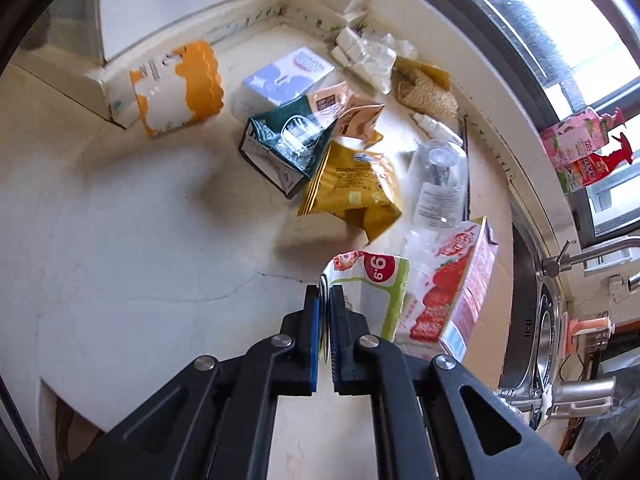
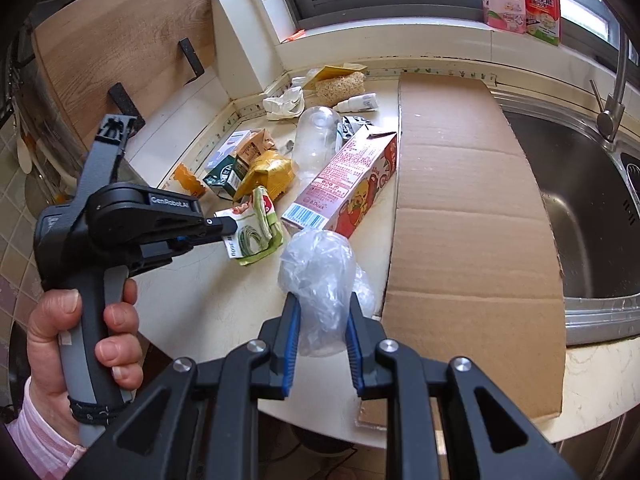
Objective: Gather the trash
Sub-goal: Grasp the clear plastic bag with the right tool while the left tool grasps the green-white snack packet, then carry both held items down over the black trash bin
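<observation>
Crinkled clear plastic bag [image 2: 318, 276], light and slippery, is being pinched by the right gripper [image 2: 323, 312] above the counter [image 2: 192, 300]; the green-white wrapper [image 1: 372, 292] is being clamped edgewise by the left gripper [image 1: 326, 300].

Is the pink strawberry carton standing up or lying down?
Lying down. The pink strawberry carton rests on its long side on the counter, its barcode end facing the camera in the right wrist view.

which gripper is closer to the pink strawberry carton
Left. The left gripper is shut on a green-and-white wrapper lying right beside the pink strawberry carton; the right gripper holds a crumpled plastic bag nearer the counter's front edge.
</observation>
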Motion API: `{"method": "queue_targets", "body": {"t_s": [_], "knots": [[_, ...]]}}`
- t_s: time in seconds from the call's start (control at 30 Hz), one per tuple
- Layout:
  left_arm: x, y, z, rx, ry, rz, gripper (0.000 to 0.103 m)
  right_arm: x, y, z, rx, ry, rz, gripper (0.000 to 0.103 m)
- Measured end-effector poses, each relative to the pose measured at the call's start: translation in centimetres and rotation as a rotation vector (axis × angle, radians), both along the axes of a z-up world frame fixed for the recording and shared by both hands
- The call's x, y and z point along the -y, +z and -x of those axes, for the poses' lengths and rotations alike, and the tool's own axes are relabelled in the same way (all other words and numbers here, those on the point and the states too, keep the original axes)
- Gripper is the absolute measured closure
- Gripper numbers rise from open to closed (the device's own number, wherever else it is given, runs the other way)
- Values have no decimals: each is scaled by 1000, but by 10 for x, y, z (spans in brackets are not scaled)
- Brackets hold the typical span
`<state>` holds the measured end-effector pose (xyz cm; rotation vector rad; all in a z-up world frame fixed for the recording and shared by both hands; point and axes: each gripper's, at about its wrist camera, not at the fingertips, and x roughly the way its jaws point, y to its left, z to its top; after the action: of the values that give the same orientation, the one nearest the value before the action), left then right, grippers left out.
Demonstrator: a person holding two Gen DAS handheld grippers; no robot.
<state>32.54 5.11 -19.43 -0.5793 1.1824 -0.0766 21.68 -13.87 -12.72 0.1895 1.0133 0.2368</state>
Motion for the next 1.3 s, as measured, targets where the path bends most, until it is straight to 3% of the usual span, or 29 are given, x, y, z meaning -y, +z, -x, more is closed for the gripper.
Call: {"method": "queue_targets", "body": {"t_s": [0.17,0.4,0.67,1.03,1.3], "knots": [[-3,30,38,52,2,-31,101,2,11,16,14,35,-24,82],[-12,72,124,100,18,-86,101,1,38,60,64,143,-42,82],[-4,106,222,103,48,-155,101,11,60,128,107,270,-56,82],[27,109,309,83,48,-233,101,26,47,190,73,373,-66,82],[33,76,337,7,41,-290,101,27,9,200,-5,400,-53,82]]}}
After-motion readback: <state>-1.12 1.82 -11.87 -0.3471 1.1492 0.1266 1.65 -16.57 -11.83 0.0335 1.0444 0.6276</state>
